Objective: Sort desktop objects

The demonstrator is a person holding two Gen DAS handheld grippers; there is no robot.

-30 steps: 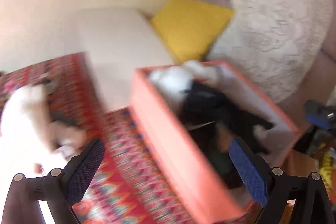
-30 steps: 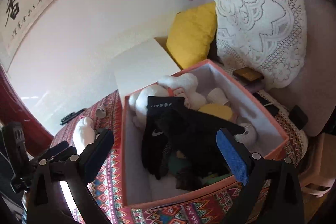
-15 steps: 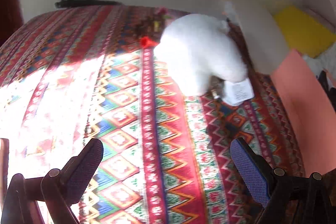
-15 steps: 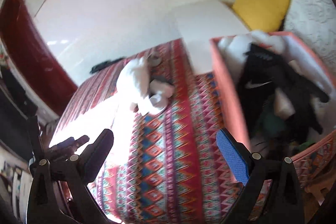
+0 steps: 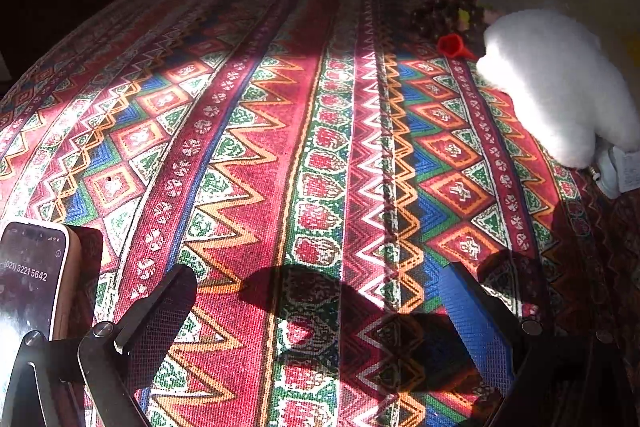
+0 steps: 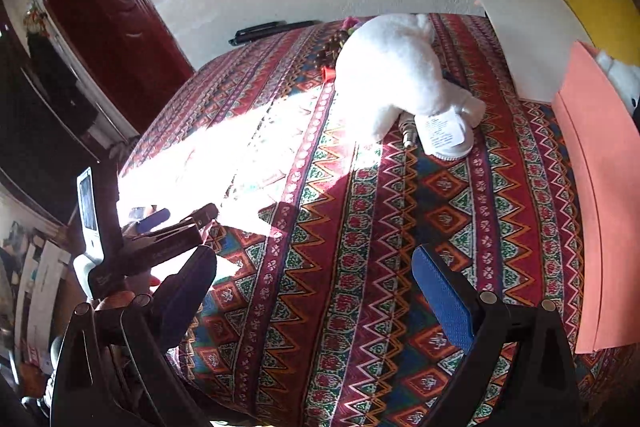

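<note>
Left wrist view: the left gripper (image 5: 316, 311) hovers with fingers spread wide and empty over a broad bare stretch of the red zigzag-patterned woven cloth (image 5: 280, 155) on the worktop, a fluffy white plush toy (image 5: 560, 83) lying at the far right. Right wrist view: the right gripper (image 6: 316, 291) is likewise wide and empty, the plush toy (image 6: 392, 75) lying well ahead, the smooth salmon-pink box wall (image 6: 596, 187) along the right edge.

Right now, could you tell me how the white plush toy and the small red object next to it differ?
The white plush toy is large, fluffy and sprawled on its side; the small red object is tiny, smooth-looking and funnel-shaped. The plush carries a printed tag; the red object shows none. Both rest on the patterned tablecloth, untouched by either gripper.
</note>
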